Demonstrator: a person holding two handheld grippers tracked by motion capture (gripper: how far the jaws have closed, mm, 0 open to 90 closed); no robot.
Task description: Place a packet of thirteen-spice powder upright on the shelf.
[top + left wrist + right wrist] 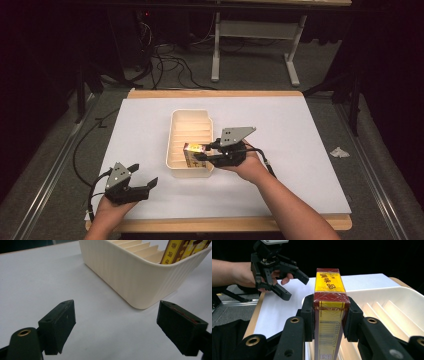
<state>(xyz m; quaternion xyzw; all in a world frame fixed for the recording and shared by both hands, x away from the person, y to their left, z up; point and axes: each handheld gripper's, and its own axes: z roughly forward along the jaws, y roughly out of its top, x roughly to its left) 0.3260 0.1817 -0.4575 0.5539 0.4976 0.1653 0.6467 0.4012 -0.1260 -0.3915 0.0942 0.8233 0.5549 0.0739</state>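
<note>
A cream ribbed bin point(191, 120) with slotted dividers stands in the middle of the white table. My right gripper point(201, 151) is shut on a yellow and dark red box point(192, 150) and holds it upright over the bin's near end. In the right gripper view the box point(329, 312) sits clamped between the two jaws, barcode side facing the camera, with the bin point(392, 297) behind it. My left gripper point(142, 177) is open near the table's front left corner, off the bin. Its view shows the bin's corner point(140, 277) and the box's top point(175, 251) inside.
The white sheet point(310, 150) covers a wooden table top point(215, 93). A crumpled scrap of paper point(339, 152) lies off the table's right side. Cables point(170, 65) and a table frame point(252, 45) stand on the floor beyond.
</note>
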